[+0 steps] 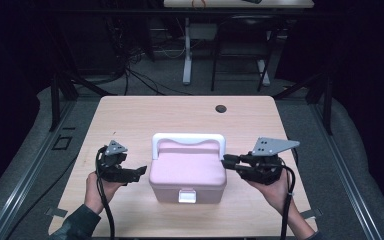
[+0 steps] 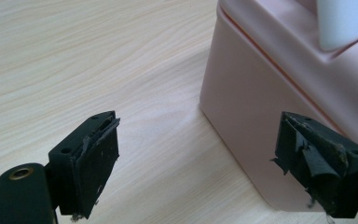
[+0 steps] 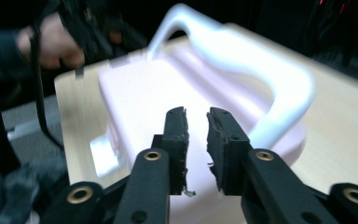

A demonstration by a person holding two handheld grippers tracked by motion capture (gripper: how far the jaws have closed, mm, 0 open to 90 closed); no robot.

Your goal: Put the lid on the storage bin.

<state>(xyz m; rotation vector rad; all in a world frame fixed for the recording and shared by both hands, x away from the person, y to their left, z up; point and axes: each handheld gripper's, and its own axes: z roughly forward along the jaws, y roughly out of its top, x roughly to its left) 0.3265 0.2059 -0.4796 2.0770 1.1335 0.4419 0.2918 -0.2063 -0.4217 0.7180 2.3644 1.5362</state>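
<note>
The pink box [image 1: 187, 172] sat near the front middle of the worktop [image 1: 130, 115]. The left tongs [image 1: 141, 171] stood wide open beside its left wall, holding nothing. The right tongs [image 1: 225, 161], almost closed and empty, hovered by its right side. This looked like the reaching step; next they probably needed to grab the white handle [image 1: 188, 138] farther back.

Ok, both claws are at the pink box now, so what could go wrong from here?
1. The right claw has only a narrow gap between its jaws, too tight for the white handle; it may bump the lid instead.
2. The left claw stands open beside the pink box, one jaw near its wall; pushing in could slide the box across the table.
</note>
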